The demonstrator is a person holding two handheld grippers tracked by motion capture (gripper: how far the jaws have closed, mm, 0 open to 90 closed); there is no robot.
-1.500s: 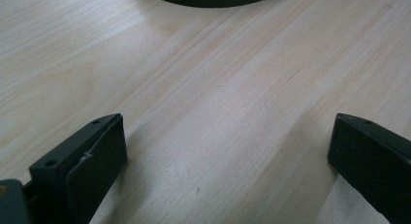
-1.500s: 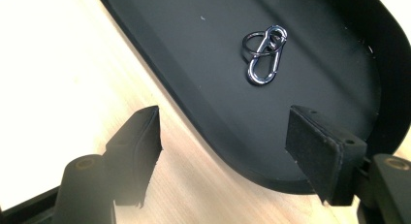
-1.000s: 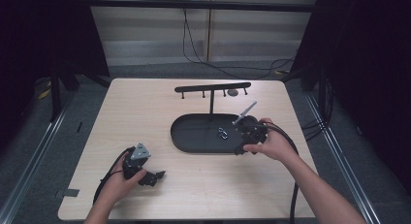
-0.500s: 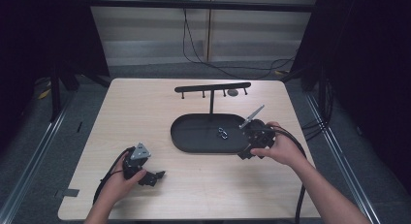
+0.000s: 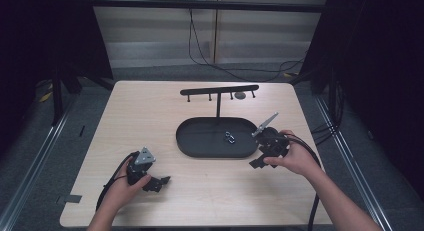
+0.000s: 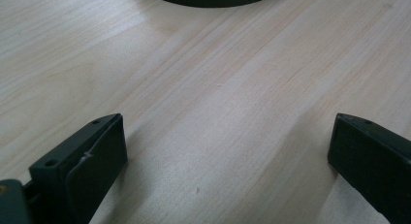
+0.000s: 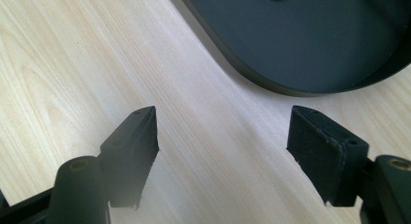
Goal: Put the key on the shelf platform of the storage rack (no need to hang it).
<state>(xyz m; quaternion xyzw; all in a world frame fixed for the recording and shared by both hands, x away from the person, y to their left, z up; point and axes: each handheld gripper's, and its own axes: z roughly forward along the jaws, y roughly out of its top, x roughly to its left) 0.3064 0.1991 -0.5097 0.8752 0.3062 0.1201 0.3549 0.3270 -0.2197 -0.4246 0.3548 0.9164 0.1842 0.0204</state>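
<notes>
Both tongs are released, grasping nothing: left gripper [image 5: 161,183] parked near the table's [image 5: 150,116] front-left corner, right gripper [image 5: 257,163] hovering beside the tray's [image 5: 187,141] right end, probably to reach the small metal piece [image 5: 229,137] inside.

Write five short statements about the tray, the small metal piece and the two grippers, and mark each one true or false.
1. A small metal piece lies inside the black oval tray. True.
2. The right gripper is shut on the metal piece. False: its jaws stand open over bare table, just outside the tray's near right rim.
3. The left gripper has its jaws open with nothing between them. True.
4. The tray sits at the table's near left corner. False: it sits around the middle, right of centre.
5. A black T-shaped stand rises at the tray's far side. True.
</notes>
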